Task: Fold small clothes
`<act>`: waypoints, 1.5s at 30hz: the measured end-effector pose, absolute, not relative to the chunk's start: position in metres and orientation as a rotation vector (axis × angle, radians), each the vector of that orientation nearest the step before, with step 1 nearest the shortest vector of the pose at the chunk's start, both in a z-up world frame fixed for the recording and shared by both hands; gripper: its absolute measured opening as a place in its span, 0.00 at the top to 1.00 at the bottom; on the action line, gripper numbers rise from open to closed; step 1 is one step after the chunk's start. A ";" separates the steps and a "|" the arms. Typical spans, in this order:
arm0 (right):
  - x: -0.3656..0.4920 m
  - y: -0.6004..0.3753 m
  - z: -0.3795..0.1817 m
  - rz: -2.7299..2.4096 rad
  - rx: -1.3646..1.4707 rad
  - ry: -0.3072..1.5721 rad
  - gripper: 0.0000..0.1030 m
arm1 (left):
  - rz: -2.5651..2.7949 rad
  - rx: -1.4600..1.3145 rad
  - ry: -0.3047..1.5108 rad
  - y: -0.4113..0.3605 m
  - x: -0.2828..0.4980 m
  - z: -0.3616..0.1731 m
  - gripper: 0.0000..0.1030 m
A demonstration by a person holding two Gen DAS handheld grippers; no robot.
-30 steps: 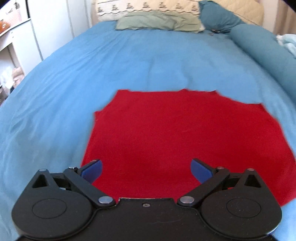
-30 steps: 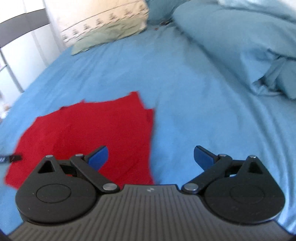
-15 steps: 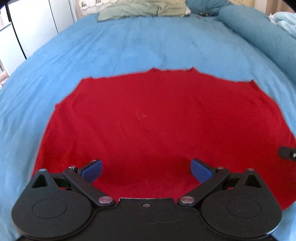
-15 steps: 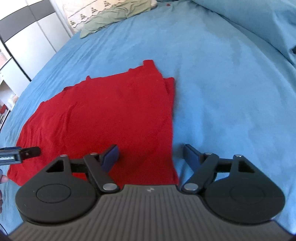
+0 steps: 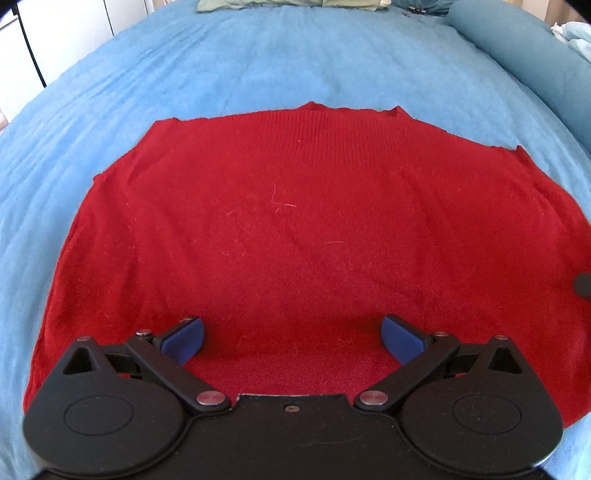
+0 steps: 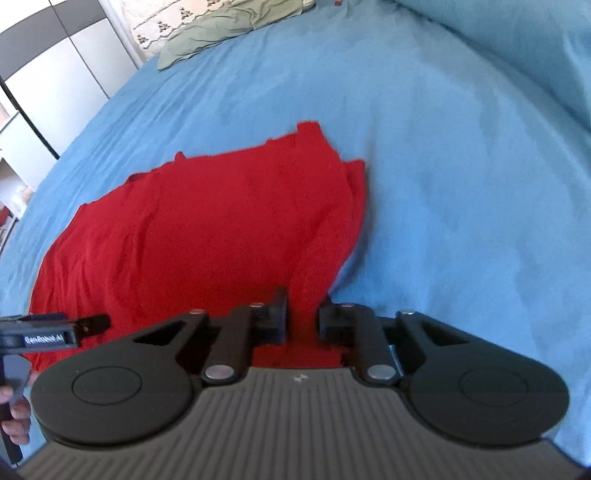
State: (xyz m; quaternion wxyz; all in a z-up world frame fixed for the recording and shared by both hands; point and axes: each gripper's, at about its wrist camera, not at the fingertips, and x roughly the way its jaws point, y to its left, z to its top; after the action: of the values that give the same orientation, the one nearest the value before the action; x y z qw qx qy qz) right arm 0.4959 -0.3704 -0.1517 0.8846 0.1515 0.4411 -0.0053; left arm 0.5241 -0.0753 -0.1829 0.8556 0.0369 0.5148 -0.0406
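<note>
Right gripper [image 6: 303, 317] fingers pinched on near right edge of red garment [image 5: 295, 229], left gripper [image 5: 291, 334] fingers spread wide over near hem at frame bottom, garment flat mid-frame on blue bed [image 5: 258, 66], pillows [image 6: 221, 26] at top.

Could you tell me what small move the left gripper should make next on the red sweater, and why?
Probably close the left gripper on the near hem of the red knit sweater. Its jaws are spread wide with the fabric between them, while the right gripper is already pinched on its own edge, so both sides could then lift together off the blue bedsheet.
</note>
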 end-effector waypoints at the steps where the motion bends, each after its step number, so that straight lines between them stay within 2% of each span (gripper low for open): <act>1: 0.498 -0.365 -0.142 -0.011 0.309 0.917 0.73 | -0.090 0.075 1.096 -0.074 0.527 -0.182 0.00; 6: 0.520 -0.312 -0.069 0.068 0.270 0.887 0.74 | -0.128 0.023 1.151 -0.058 0.531 -0.169 0.00; 11: 0.552 -0.189 -0.022 0.243 0.146 0.869 0.74 | -0.099 -0.013 1.100 0.006 0.504 -0.137 0.00; 14: 0.564 -0.097 -0.039 0.343 0.023 0.891 0.74 | -0.069 0.001 1.084 0.056 0.480 -0.135 0.00; 17: 0.572 -0.020 -0.093 0.373 -0.076 0.974 0.74 | -0.048 0.051 1.092 0.096 0.460 -0.148 0.00; 19: 0.571 0.011 -0.131 0.345 -0.157 0.992 0.70 | -0.042 0.076 1.115 0.117 0.449 -0.159 0.00; 20: 0.568 0.019 -0.137 0.334 -0.185 0.978 0.64 | -0.043 0.077 1.125 0.126 0.444 -0.164 0.00; 22: 0.560 0.024 -0.132 0.350 -0.204 0.923 0.43 | -0.054 0.060 1.129 0.139 0.437 -0.169 0.00; 23: 0.555 0.020 -0.123 0.367 -0.191 0.885 0.27 | -0.079 0.046 1.127 0.143 0.434 -0.170 0.00; 26: 0.542 -0.006 -0.081 0.409 -0.123 0.772 0.22 | -0.113 0.021 1.102 0.145 0.429 -0.162 0.00; 29: 0.528 -0.053 -0.037 0.319 -0.083 0.678 0.00 | -0.151 0.000 1.043 0.137 0.426 -0.139 0.00; 32: 0.509 -0.104 -0.027 0.202 -0.098 0.676 0.00 | -0.201 -0.013 0.970 0.120 0.432 -0.113 0.00; 37: 0.477 -0.156 -0.068 0.097 -0.096 0.823 0.00 | -0.319 0.035 0.851 0.072 0.455 -0.082 0.00; 42: 0.446 -0.169 -0.104 0.027 0.012 0.876 0.00 | -0.342 0.151 0.814 0.012 0.501 -0.104 0.01; 45: 0.441 -0.172 -0.116 0.008 0.086 0.881 0.00 | -0.357 0.157 0.859 0.014 0.523 -0.124 0.10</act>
State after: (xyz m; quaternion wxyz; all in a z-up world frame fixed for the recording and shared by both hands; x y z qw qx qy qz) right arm 0.4409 -0.1717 -0.1155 0.9035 0.0418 0.4264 0.0037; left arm 0.5232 0.0145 -0.1238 0.8907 0.0756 0.4139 -0.1718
